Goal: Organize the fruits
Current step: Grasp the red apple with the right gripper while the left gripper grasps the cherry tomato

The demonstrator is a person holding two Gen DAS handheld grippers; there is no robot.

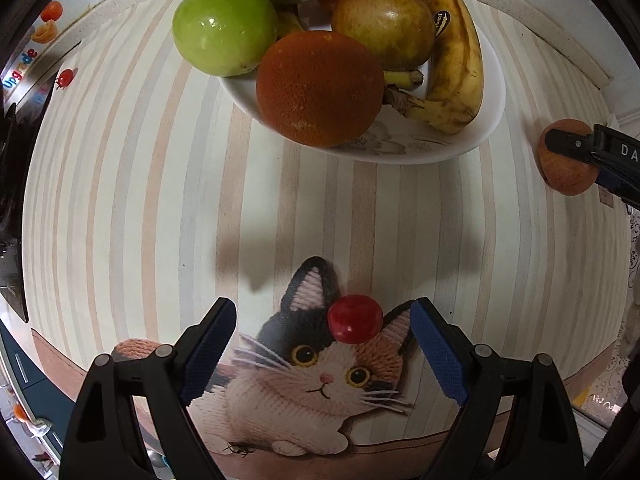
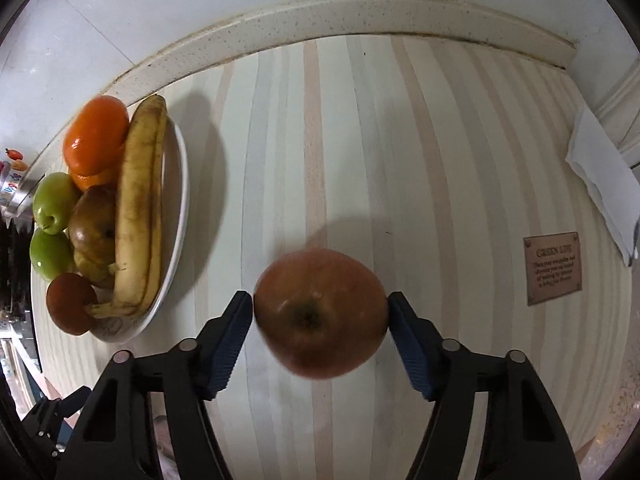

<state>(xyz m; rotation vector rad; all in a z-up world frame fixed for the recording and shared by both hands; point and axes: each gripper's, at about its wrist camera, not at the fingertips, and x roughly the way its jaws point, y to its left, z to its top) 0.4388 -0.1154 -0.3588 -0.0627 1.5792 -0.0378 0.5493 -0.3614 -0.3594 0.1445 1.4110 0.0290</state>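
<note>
Now: Grippers Down at Cherry and Apple

Left wrist: left gripper (image 1: pixel 324 354) wide apart around small red cherry (image 1: pixel 354 319), lower centre, untouched; fruit bowl (image 1: pixel 472 136) above.

Right wrist: right gripper (image 2: pixel 320 336) pressing red apple (image 2: pixel 321 312), lower centre, on both sides.

A: Where does the bowl (image 2: pixel 176 216) stand?
B: On the surface (image 2: pixel 360 160), close to the wall edge, left of the apple (image 2: pixel 320 312) in the right wrist view.
A: What is in it?
B: 2 apples (image 1: pixel 224 28) on its left side, bananas (image 1: pixel 456 60) along its right rim, an orange (image 1: pixel 318 88) at the front, more fruit behind.
A: And the loose apple?
B: On the surface between the right gripper's (image 2: pixel 320 338) jaws.
A: The small fruit (image 1: pixel 355 319)?
B: On the cat picture (image 1: pixel 312 380), between the left gripper's (image 1: pixel 322 354) jaws, nearer the right one, touching neither.
</note>
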